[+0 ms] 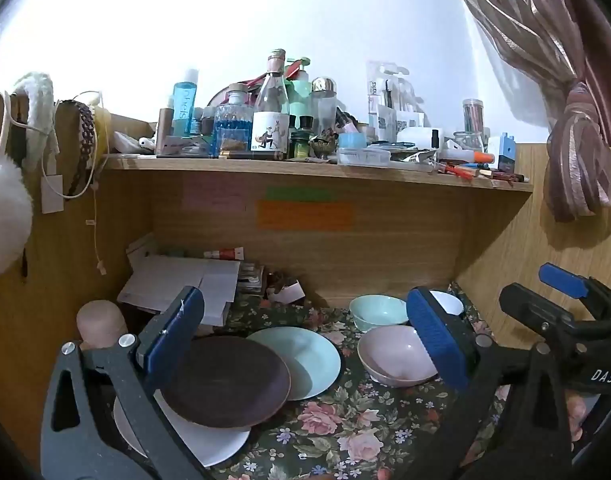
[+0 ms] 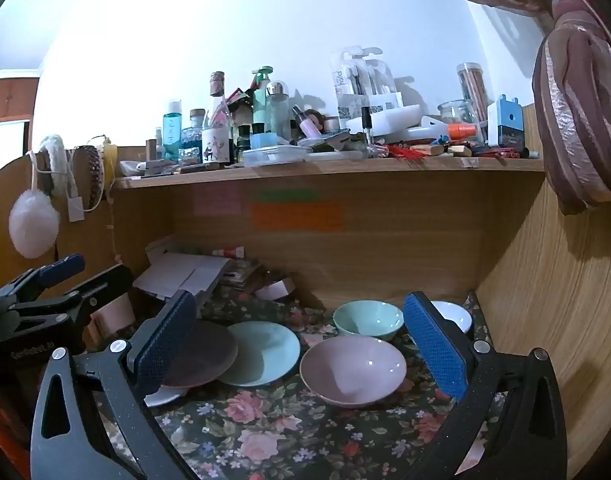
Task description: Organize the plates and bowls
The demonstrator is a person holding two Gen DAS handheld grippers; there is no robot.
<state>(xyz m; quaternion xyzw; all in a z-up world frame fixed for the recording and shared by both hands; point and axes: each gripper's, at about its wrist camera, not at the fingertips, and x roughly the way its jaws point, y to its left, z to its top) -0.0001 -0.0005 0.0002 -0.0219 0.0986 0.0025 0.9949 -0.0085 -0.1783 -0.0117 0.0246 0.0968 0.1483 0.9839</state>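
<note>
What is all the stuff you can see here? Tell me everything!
plates: 3; dark brown, mint green, white; overlapping at left on the floral cloth, brown on top of the other two
bowls: 3; pink in front, mint green behind it, white at back right, partly hidden
floral cloth: 1; dark with pink roses; covers the desk
papers: a pile; white; back left of the desk
sticky notes: 3; pink, green, orange; on the back panel
shelf: 1; wood; crowded with bottles, jars and pens
curtain: 1; brownish pink; tied back at right
pompom: 1; white; hanging at left
left gripper: 1; black with blue pads; open, above the plates
right gripper: 1; same colours; open, near the bowls
</note>
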